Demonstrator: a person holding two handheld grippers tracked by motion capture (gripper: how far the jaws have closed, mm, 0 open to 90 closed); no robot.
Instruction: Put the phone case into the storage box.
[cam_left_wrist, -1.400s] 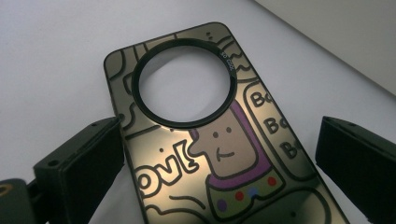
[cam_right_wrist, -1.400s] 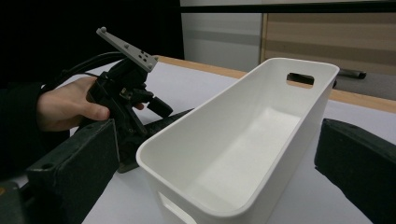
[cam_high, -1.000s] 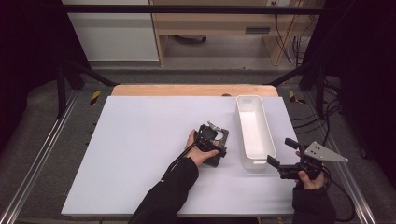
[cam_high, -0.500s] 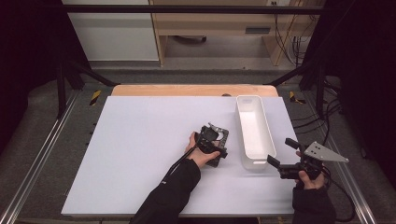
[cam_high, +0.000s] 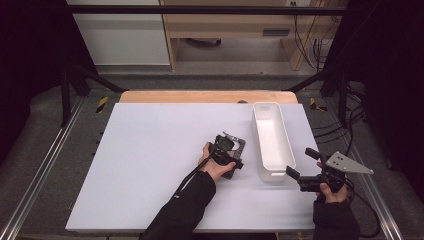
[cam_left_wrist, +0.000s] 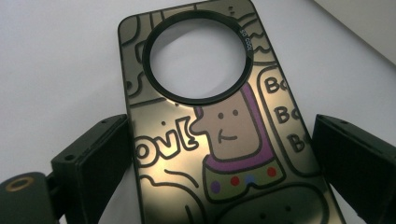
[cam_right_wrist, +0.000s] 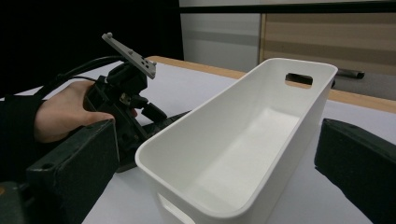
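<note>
A dark glossy phone case (cam_left_wrist: 233, 135) with cartoon drawings and a round camera cut-out lies flat on the white table (cam_high: 150, 150). My left gripper (cam_left_wrist: 222, 154) hangs right over it, open, with one jaw beside each long edge. In the high view the left gripper (cam_high: 229, 154) covers most of the phone case (cam_high: 239, 145), just left of a white bin (cam_high: 274, 172). My right gripper (cam_high: 301, 162) is open at the bin's near right corner and points at it. The empty bin (cam_right_wrist: 261, 93) sits between its jaws, with the left gripper (cam_right_wrist: 126, 88) beyond.
The bin is long and narrow, with a handle slot (cam_right_wrist: 299, 79) in its far end. A wooden strip (cam_high: 200, 96) borders the table's far edge. Metal rails (cam_high: 45, 165) run along both sides, and cables (cam_high: 340, 130) lie to the right.
</note>
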